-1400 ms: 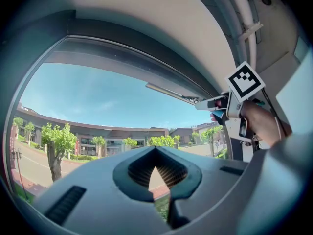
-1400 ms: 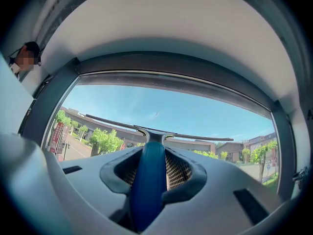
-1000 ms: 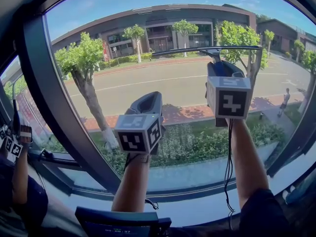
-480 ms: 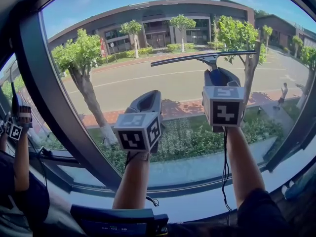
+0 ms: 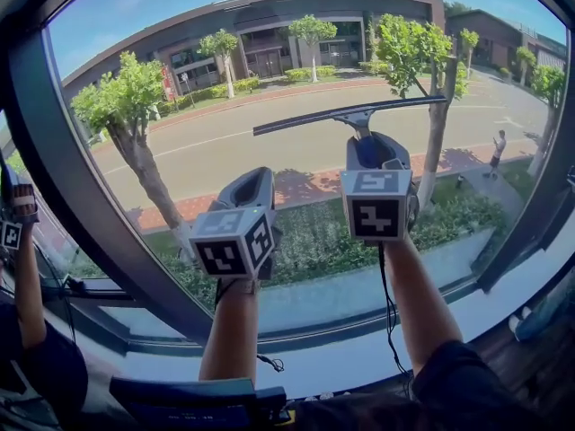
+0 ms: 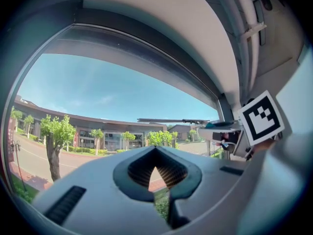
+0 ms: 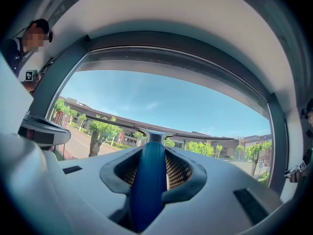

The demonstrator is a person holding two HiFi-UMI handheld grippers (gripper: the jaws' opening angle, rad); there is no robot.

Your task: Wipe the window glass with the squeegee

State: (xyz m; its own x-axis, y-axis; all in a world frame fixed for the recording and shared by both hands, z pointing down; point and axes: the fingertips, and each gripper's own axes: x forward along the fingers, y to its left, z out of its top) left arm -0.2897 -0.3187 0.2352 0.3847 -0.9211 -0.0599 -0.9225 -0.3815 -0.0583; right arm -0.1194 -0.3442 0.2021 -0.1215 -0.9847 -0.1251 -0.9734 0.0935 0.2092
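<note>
The squeegee (image 5: pixel 350 115) lies with its long black blade against the window glass (image 5: pixel 269 70), slightly tilted, its left end lower. Its blue handle (image 7: pixel 146 185) runs between the jaws of my right gripper (image 5: pixel 368 146), which is shut on it. In the right gripper view the blade (image 7: pixel 195 135) spans the glass just beyond the jaws. My left gripper (image 5: pixel 252 187) is held up to the left and lower, shut with nothing in it. In the left gripper view its jaws meet around a small gap (image 6: pixel 155 173), and the squeegee (image 6: pixel 171 121) shows to the right.
A thick dark window frame post (image 5: pixel 81 187) slants down the left side and a grey sill (image 5: pixel 341 357) runs below the glass. Another person (image 5: pixel 27 330) stands at the far left holding a marker cube (image 5: pixel 11 233). A dark screen (image 5: pixel 198 402) sits below.
My right gripper has drawn the squeegee down the glass and a little to the left, with the blade tilting slightly. The left gripper has shifted slightly left.
</note>
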